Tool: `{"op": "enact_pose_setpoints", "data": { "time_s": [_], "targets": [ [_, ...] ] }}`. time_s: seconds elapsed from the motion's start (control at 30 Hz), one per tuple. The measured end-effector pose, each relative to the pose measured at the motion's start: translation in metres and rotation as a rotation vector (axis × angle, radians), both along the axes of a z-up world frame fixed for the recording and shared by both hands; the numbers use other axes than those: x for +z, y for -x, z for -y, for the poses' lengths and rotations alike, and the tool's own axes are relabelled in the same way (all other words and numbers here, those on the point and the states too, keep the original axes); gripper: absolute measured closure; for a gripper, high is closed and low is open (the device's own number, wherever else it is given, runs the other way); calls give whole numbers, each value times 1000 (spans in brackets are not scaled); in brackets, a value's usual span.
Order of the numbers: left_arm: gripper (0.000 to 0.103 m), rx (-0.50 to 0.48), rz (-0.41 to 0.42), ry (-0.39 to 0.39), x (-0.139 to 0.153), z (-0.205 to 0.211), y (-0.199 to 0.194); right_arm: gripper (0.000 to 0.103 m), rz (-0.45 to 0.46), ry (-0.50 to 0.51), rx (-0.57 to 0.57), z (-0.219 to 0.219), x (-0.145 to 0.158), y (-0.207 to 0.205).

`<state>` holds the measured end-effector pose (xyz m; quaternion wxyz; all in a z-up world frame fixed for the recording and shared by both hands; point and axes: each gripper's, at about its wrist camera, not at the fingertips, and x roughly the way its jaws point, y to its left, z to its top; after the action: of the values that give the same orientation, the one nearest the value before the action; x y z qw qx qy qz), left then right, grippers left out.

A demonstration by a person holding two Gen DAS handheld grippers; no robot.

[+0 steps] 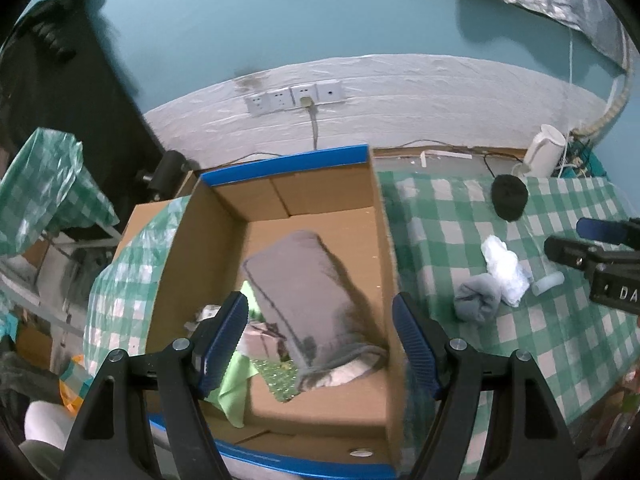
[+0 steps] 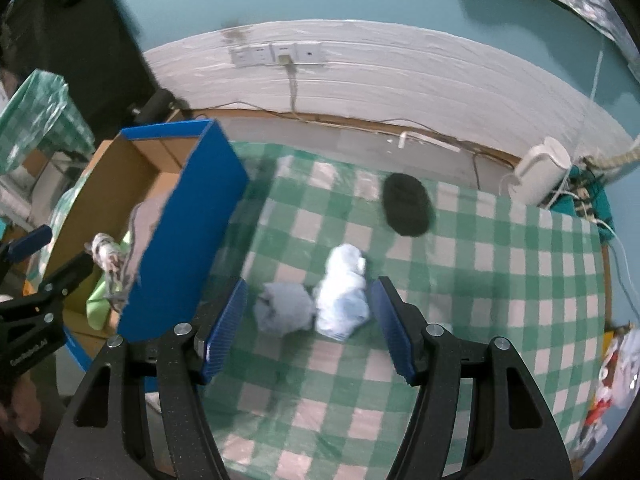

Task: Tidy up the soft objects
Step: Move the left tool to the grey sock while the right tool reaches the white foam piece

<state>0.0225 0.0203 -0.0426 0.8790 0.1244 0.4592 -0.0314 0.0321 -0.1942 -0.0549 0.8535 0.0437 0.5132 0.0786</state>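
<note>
My left gripper (image 1: pixel 320 340) hangs open over a cardboard box (image 1: pixel 280 164) with a blue rim. A grey folded cloth (image 1: pixel 304 292) lies inside on a light green cloth (image 1: pixel 236 384) and other fabric, touching neither pad. My right gripper (image 2: pixel 310 326) is open over the green checked tablecloth (image 2: pixel 500 280). A grey-blue sock ball (image 2: pixel 284 308) and a white crumpled bundle (image 2: pixel 344 292) sit between its fingers, untouched. A black soft lump (image 2: pixel 406 210) lies farther back. Each gripper shows in the other's view: right gripper (image 1: pixel 580 240), left gripper (image 2: pixel 48 260).
The box's blue side wall (image 2: pixel 192 240) stands just left of the right gripper. A white kettle (image 2: pixel 540 168) and cables sit at the table's far right corner. A small white cylinder (image 1: pixel 548 282) lies by the bundle. Wall sockets (image 1: pixel 296 96) are behind.
</note>
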Motion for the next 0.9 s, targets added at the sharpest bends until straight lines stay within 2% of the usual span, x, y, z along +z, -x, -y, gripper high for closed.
{"op": "enact_pose_setpoints", "data": {
  "time_s": [0.57,0.9],
  "targets": [
    [27,-98,-28,-49,-12,63,5,38,-39,0,-121,66,-16,12],
    [27,-140,-85,-72,-35,92,-1,38,-136,28,-170,91,-57,4]
  ]
}}
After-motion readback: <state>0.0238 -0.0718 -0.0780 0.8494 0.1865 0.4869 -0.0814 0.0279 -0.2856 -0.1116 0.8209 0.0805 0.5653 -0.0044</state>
